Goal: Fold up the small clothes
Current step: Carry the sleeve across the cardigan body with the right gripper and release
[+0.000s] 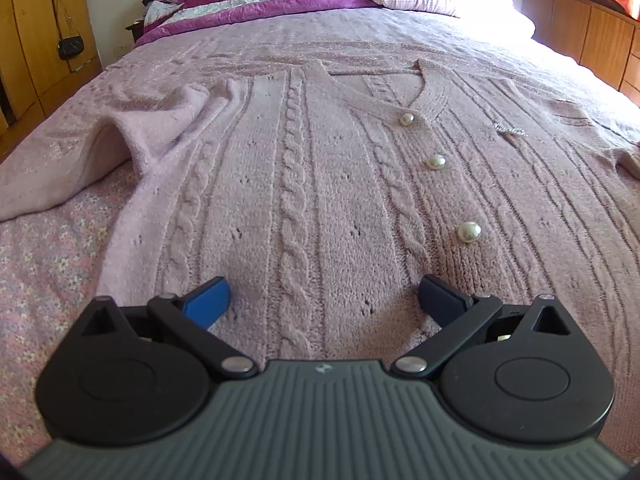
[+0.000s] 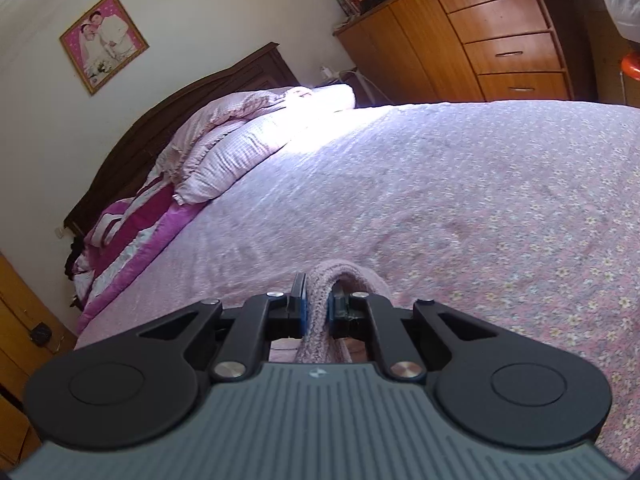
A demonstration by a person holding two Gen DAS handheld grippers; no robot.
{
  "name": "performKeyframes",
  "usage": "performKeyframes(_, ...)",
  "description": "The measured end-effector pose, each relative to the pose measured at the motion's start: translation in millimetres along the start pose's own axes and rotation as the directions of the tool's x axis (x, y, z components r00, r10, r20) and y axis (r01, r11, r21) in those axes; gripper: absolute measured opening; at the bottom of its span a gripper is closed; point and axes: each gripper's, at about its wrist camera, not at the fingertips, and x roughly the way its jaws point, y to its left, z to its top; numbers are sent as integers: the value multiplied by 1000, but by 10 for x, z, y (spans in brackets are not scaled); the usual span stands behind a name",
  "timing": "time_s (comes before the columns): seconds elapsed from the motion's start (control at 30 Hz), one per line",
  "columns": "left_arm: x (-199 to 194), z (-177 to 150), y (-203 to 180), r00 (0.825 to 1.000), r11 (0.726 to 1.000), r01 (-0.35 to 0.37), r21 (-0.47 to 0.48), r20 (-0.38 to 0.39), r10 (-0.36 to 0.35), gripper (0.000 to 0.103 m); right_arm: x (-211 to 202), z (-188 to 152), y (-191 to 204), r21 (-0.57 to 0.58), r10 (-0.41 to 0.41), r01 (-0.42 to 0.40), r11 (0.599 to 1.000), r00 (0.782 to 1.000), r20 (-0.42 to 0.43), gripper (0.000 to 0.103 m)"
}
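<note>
A pink cable-knit cardigan (image 1: 304, 168) with pearl buttons (image 1: 469, 232) lies face up on the bed. One sleeve (image 1: 132, 140) is bunched up at the left. My left gripper (image 1: 322, 300) hovers over the cardigan's lower part, open, with knit beneath its blue fingers but nothing pinched. In the right wrist view my right gripper (image 2: 317, 300) is shut on a fold of the same pink cardigan (image 2: 340, 274), lifted above the floral bedspread; the knit loops up between the blue pads (image 2: 304, 312) and hangs down behind them.
The floral pink bedspread (image 2: 500, 220) covers the bed. Pillows (image 2: 224, 152) and a magenta striped quilt (image 1: 248, 4) are piled at the headboard. A wooden drawer unit (image 2: 500, 40) stands beyond the far bed edge, a wardrobe (image 1: 36, 40) on the left.
</note>
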Motion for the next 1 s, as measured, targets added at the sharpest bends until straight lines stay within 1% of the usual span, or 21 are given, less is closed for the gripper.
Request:
performKeyframes(0.1,-66,34,48,999,999,36,-9,8,-36,103,5,7,220,6,35,-35,999,999,-9,9)
performKeyframes(0.2,-138,81,115,999,999,45,-11,28,-44,103,-5,5,428,36,84,-83,996,996,-12,9)
performKeyframes(0.27,-196,118,176,998,999,37,-9,55,-36,103,-2,-8,594,31,108,-107,994,994,-10,9)
performKeyframes(0.37,-271,162,311,995,999,26,-29,98,-23,103,39,-49,888,-11,138,-138,990,990,-11,9)
performKeyframes(0.5,-280,198,522,995,997,4,-81,101,5,103,113,-161,1318,-45,180,-181,982,983,-38,9)
performKeyframes(0.6,-297,206,670,994,994,-25,-109,107,36,103,156,-262,1693,-63,227,-229,971,973,-49,9)
performKeyframes(0.7,-331,209,811,992,991,-55,-119,110,68,103,187,-400,2078,-89,271,-275,957,961,-57,9)
performKeyframes(0.8,-382,218,925,989,989,-73,-130,118,88,103,245,-571,2415,-86,303,-309,947,950,-80,9)
performKeyframes(0.93,-436,213,1059,987,985,-91,-150,121,110,103,355,-912,2825,-84,335,-347,934,933,-129,9)
performKeyframes(1.0,-448,204,1112,986,982,-94,-161,121,114,103,397,-1111,3016,-105,346,-362,926,926,-150,9)
